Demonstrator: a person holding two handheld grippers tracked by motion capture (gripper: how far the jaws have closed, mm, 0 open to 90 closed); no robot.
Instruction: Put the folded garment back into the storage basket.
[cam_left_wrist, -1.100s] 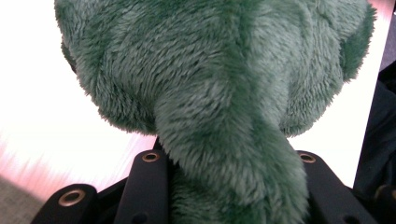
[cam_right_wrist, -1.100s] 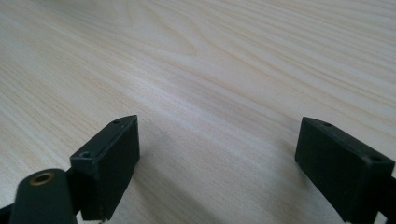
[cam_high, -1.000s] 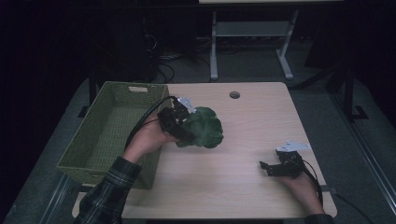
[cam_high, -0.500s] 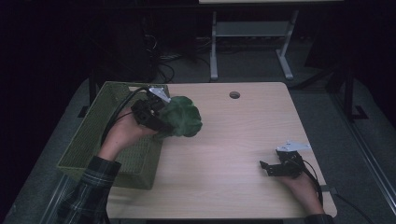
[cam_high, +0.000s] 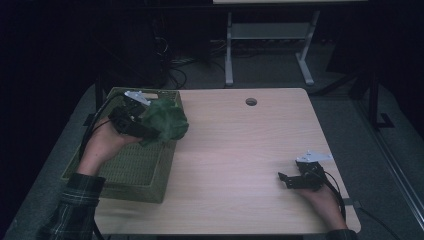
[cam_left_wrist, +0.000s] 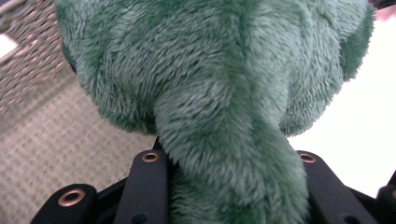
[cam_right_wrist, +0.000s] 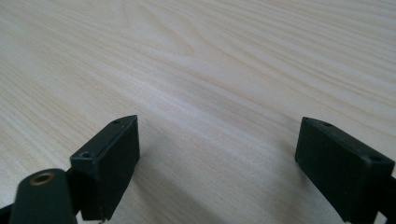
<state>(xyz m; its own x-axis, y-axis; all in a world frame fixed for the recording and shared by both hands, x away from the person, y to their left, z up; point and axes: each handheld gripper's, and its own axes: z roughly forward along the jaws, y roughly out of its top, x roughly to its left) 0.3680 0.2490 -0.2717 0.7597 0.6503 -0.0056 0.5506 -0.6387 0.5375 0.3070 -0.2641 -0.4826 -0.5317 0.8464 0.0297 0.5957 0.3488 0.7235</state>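
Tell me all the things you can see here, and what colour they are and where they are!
plush toy: one, dark green and fuzzy, held up over the right edge of the basket.
basket: one, olive-green woven, at the left side of the table.
table: one, light wood, with a small round hole near its far edge.
metal frame: one, pale grey, on the floor beyond the table.
cables: several, dark, on the floor beyond the table.
left gripper: one, black, jaws clamped on the plush toy.
right gripper: one, black, jaws open with nothing between them, resting low at the table's near right.
sleeves: two, dark plaid, at the bottom of the high view.
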